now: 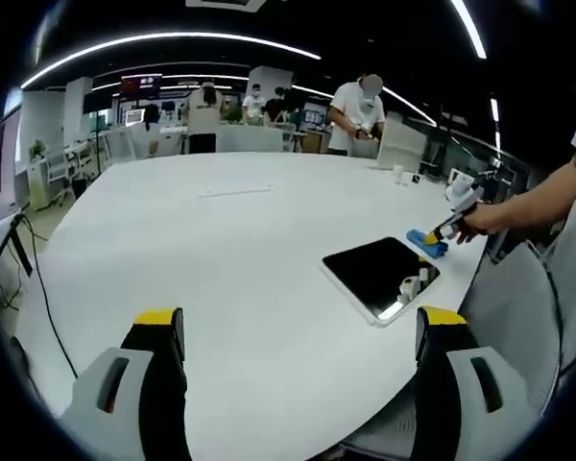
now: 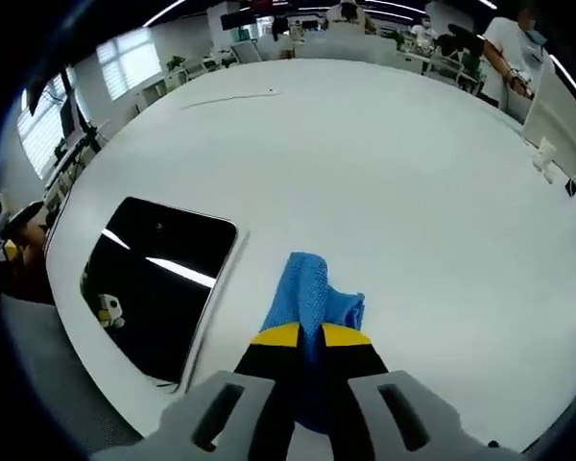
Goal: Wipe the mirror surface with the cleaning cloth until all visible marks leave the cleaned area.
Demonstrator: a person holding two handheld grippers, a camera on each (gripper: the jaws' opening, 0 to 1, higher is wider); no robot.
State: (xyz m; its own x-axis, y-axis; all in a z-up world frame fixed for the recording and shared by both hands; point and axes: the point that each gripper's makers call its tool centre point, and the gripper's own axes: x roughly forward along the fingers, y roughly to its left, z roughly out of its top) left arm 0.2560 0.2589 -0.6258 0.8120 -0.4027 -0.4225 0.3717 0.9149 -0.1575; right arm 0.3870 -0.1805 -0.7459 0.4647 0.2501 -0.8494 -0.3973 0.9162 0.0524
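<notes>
A: Biggest thing first?
B: Large round white table, takes most of both views. Office behind it on the far side, people standing at desks.

A: Next?
B: Flat rectangular mirror with a pale frame, lying on the table near its right edge in the left gripper view. Dark glass, ceiling light strips reflected in it. In the right gripper view the mirror sits left of the jaws, close to the near table edge.

A: Cloth?
B: Blue woven cleaning cloth, bunched, on the bare table just right of the mirror frame. From the left gripper view it's a blue lump at the mirror's far right corner.

A: Right gripper?
B: Right gripper, yellow-tipped black jaws clamped on the cloth. A hand carries it in the left gripper view.

A: Left gripper?
B: Left gripper, jaws spread wide, nothing between them, over bare table near the mirror.
</notes>
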